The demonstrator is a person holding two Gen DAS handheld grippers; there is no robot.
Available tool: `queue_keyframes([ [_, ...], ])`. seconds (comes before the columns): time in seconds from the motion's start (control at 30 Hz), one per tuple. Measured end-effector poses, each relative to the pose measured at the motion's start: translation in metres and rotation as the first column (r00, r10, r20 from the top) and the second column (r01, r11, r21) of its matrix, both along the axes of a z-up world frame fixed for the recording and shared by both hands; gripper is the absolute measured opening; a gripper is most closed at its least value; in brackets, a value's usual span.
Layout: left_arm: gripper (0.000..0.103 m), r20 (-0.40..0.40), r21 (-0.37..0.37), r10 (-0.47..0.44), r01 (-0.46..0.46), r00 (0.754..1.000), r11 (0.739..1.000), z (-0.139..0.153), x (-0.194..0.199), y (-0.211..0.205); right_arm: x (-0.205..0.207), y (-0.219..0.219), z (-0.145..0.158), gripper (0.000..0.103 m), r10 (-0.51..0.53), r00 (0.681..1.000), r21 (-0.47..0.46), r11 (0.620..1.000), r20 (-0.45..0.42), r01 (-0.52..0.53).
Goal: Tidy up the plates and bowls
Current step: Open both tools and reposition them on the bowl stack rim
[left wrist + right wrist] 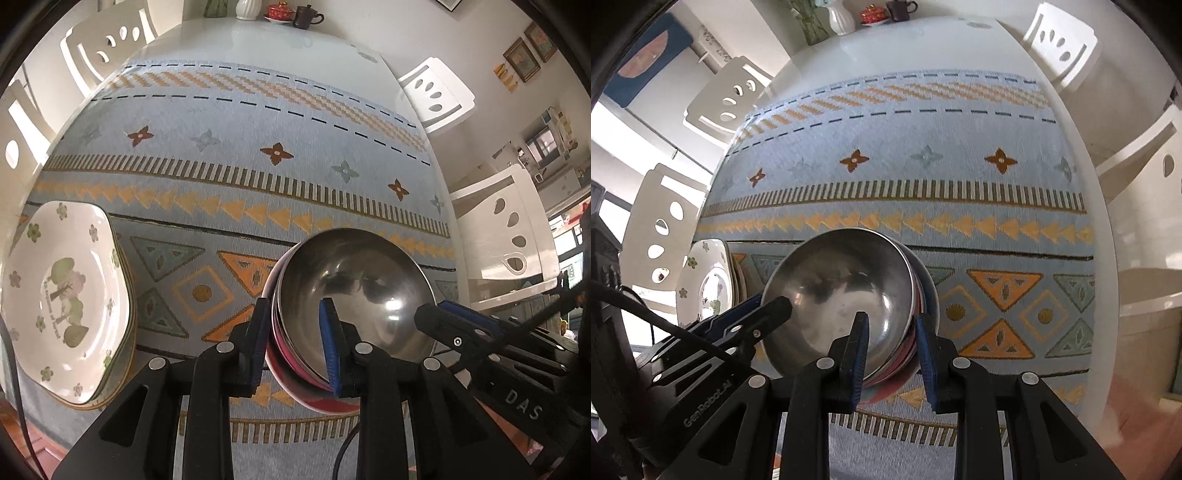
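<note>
You are working over a white table point(258, 37) that is lying under a patterned blue mat point(229, 170). A stack of flowered plates point(62, 295) is sitting at the mat's left edge. Just right of it, a nest of steel bowls point(354, 288) with pink outsides is resting on the mat. Your left gripper point(295, 343) is straddling the nest's left rim, one pad inside, one outside, jaws narrow; whether the pads are pressing I cannot tell. Your right gripper point(892, 354) is straddling the right rim likewise, nearly closed on it.
</note>
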State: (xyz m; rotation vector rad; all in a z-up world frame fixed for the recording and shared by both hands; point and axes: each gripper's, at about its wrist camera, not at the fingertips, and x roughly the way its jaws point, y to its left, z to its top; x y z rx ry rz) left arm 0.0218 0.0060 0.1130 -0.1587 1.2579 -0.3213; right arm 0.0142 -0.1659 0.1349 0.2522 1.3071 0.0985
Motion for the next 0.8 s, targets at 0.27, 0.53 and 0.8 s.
queue_keyframes([
  [0.27, 0.024, 0.014, -0.003, -0.004, 0.004, 1.000, 1.000, 0.004, -0.002, -0.002, -0.005, 0.004, 0.009, 0.026, 0.027, 0.999, 0.029, 0.999, 0.037, -0.028],
  [0.53, 0.036, 0.019, -0.063, 0.038, -0.037, 0.999, 0.997, 0.012, -0.004, 0.011, -0.007, -0.009, 0.020, 0.033, -0.003, 0.996, 0.076, 0.997, 0.084, -0.003],
  [0.8, 0.059, 0.052, -0.106, 0.062, -0.056, 0.997, 0.993, 0.024, -0.005, 0.019, -0.008, -0.030, 0.039, 0.052, -0.062, 0.986, 0.152, 0.988, 0.158, 0.038],
])
